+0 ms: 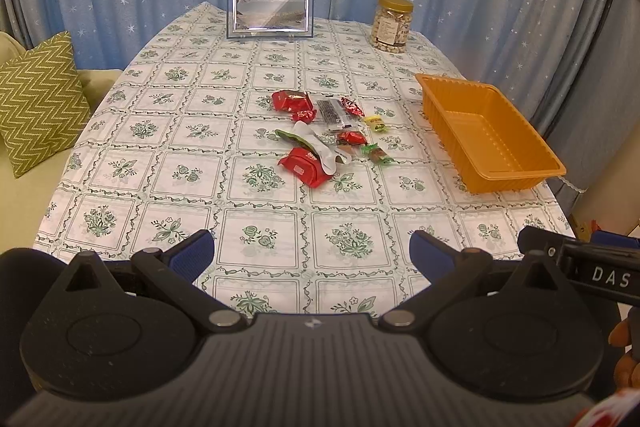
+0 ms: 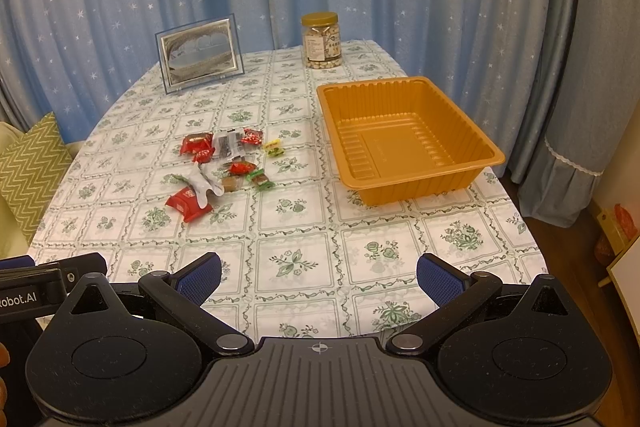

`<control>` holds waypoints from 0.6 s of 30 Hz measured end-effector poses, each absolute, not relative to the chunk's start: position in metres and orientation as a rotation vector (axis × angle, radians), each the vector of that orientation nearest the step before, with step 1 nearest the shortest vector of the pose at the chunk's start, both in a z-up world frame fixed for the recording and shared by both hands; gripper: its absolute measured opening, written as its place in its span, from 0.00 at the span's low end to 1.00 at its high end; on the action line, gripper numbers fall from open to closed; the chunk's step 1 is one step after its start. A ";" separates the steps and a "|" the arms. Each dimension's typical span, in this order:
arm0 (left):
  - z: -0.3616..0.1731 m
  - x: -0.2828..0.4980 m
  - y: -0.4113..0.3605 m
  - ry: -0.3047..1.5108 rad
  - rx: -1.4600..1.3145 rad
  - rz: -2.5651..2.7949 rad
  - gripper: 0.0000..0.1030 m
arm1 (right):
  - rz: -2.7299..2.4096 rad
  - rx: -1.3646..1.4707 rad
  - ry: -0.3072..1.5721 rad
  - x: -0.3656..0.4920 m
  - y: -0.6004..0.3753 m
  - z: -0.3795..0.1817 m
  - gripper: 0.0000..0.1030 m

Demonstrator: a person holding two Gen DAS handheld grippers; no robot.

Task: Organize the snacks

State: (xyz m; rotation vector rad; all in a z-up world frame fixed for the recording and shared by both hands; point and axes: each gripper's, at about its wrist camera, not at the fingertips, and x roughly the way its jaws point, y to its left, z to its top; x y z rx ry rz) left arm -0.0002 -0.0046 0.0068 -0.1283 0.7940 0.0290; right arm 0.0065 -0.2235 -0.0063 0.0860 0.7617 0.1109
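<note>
while hovering low over the floral checked tablecloth, left gripper and right gripper spread wide, blue ribbed pads empty. crinkly foil snack wrappers heaped mid-table, just left of ribbed rectangular orange plastic tray, bare inside.

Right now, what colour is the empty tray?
Orange tray, ribbed walls; the right wrist view shows it best.

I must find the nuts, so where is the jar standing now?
The jar stands upright at the far edge of the table, right of the picture frame and just beyond the empty orange tray.
</note>
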 end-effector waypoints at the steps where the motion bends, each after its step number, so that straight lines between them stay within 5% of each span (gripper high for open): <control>1: 0.007 0.000 -0.005 0.794 -0.127 0.030 1.00 | 0.111 0.087 0.762 0.006 -0.223 -0.006 1.00; 18: 0.008 -0.001 -0.004 0.794 -0.130 0.028 1.00 | 0.110 0.090 0.758 0.005 -0.224 -0.005 1.00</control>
